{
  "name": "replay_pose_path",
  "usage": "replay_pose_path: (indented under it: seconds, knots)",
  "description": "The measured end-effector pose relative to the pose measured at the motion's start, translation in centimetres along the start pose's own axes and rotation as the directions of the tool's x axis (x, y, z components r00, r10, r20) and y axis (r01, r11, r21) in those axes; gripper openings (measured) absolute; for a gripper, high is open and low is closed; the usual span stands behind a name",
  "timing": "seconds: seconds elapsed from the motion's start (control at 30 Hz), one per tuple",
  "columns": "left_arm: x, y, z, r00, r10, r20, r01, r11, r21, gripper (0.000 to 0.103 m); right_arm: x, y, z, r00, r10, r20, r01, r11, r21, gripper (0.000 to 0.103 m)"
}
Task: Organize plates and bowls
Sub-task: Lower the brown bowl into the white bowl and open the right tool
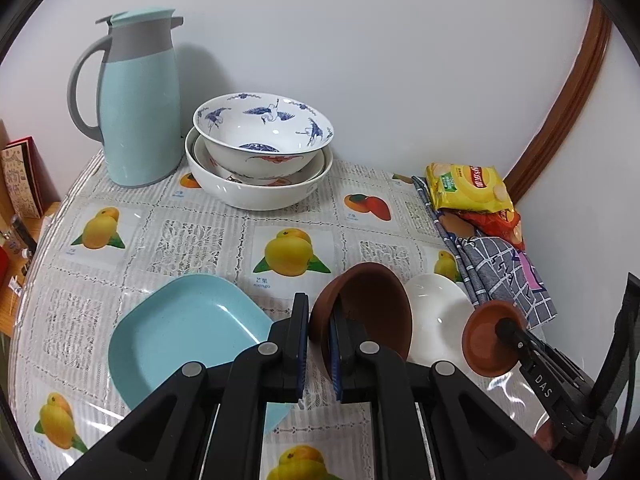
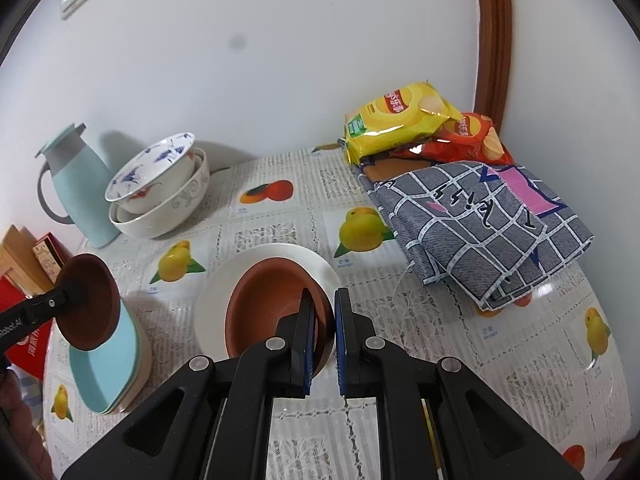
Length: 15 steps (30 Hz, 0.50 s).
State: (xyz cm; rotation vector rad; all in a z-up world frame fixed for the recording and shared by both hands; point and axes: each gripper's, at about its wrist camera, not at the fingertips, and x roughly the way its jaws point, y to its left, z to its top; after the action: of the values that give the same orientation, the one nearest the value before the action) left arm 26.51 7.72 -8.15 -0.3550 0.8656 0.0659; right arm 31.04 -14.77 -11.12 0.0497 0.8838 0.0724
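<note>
My left gripper (image 1: 320, 344) is shut on the rim of a brown bowl (image 1: 372, 304) and holds it tilted above the table; it also shows in the right wrist view (image 2: 90, 300). My right gripper (image 2: 324, 336) is shut on the rim of a second brown bowl (image 2: 268, 308), held over a white plate (image 2: 280, 256). From the left wrist view that bowl (image 1: 486, 338) hangs beside the white plate (image 1: 436, 308). A light blue square plate (image 1: 180, 332) lies at the front left. Stacked white bowls (image 1: 260, 152) with blue bird patterns stand at the back.
A light blue thermos jug (image 1: 136, 100) stands at the back left beside the stacked bowls. Chip bags (image 2: 404, 120) and a folded grey checked cloth (image 2: 480, 224) lie at the right. The table (image 1: 200, 236) has a fruit-print cover. Boxes (image 2: 24, 264) sit off the left edge.
</note>
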Motion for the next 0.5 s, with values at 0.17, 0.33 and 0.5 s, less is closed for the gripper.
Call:
replay_pose_path:
  seconds: [0.17,0.33,0.5]
  knots:
    - [1.5,1.0,0.1,1.0,-0.003,-0.017,0.002,0.999,-0.033,0.009,2.1,0.4,0.1,0.999,-0.023,-0.032,0.022,0.999,-0.026,0.009]
    - [2.9,1.6,0.2,0.999,0.004,-0.038,-0.005,0.999,-0.049,0.009,4.0,1.2,0.0,0.998,-0.026,-0.062,0.022,0.998,-0.053,0.009]
    - [3.9,2.0,0.2,0.998,0.001,-0.055,-0.004,0.999,-0.052,0.009,5.6,2.0,0.0,0.995,-0.026,-0.092,0.019,0.997,-0.072,0.009]
